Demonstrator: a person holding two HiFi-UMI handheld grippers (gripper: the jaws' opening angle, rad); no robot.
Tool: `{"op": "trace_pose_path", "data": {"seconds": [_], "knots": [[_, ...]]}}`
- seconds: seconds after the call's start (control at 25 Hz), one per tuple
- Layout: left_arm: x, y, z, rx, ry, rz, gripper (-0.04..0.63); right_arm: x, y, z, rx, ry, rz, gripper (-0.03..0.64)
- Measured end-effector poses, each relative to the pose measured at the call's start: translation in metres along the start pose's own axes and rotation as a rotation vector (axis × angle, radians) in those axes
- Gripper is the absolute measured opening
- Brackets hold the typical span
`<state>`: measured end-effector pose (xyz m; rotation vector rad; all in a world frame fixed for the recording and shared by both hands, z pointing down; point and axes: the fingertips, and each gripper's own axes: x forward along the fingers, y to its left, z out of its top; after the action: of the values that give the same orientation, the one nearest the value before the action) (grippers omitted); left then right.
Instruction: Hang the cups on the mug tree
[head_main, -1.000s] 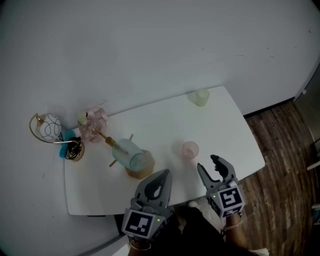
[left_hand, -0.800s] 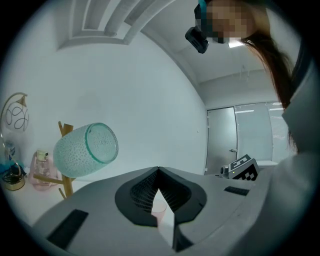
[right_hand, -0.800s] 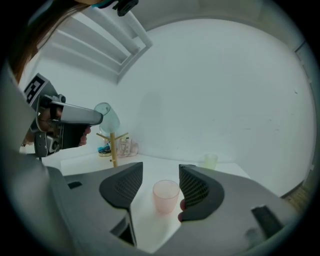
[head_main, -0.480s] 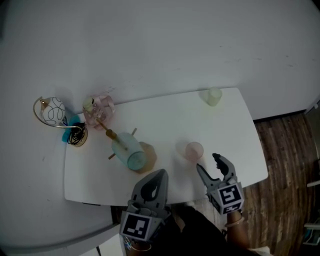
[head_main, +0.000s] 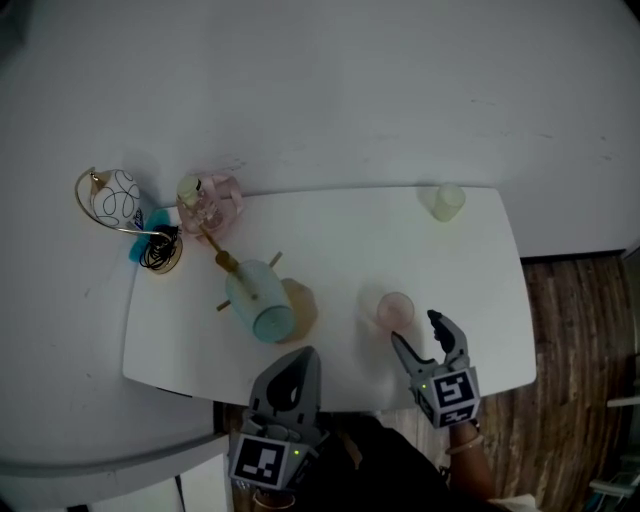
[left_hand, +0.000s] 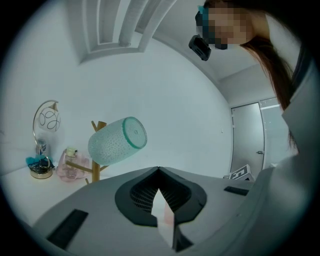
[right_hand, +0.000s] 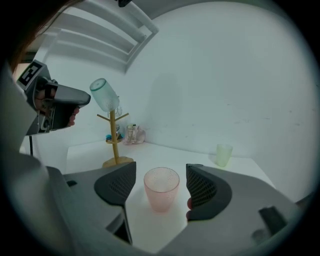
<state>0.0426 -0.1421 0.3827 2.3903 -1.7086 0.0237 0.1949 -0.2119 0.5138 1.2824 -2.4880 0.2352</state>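
White walls surround a white table (head_main: 330, 240); only the head view shows the dark wood floor (head_main: 575, 330) off its 3 o'clock edge. A pink perfume bottle (head_main: 207, 200) stands at the table's 10 o'clock corner. Toward 7 o'clock, the wooden mug tree (head_main: 303, 309) carries a teal cup (head_main: 256, 303), which the left gripper view shows dotted and tilted, base upward, on a peg. At 6 o'clock the left gripper (head_main: 298, 362) is clenched on nothing. At 5 o'clock a frosted pink cup (head_main: 394, 309) stands upright between the jaws of the right gripper (head_main: 413, 328), which have just been opening and clear its sides. A pale green cup (head_main: 446, 202) sits at 1 o'clock.
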Motion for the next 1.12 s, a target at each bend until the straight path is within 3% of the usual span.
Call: {"op": "trace_pose_path", "data": {"seconds": [0.76, 1.12], "knots": [[-0.017, 0.012, -0.013, 0.015, 0.026, 0.166, 0.000, 0.047, -0.002, -0.052, 0.002, 0.090, 0.085, 0.360], [-0.014, 0.008, -0.014, 0.006, 0.034, 0.187, 0.000, 0.067, 0.001, -0.077, 0.025, 0.129, 0.133, 0.360]]}}
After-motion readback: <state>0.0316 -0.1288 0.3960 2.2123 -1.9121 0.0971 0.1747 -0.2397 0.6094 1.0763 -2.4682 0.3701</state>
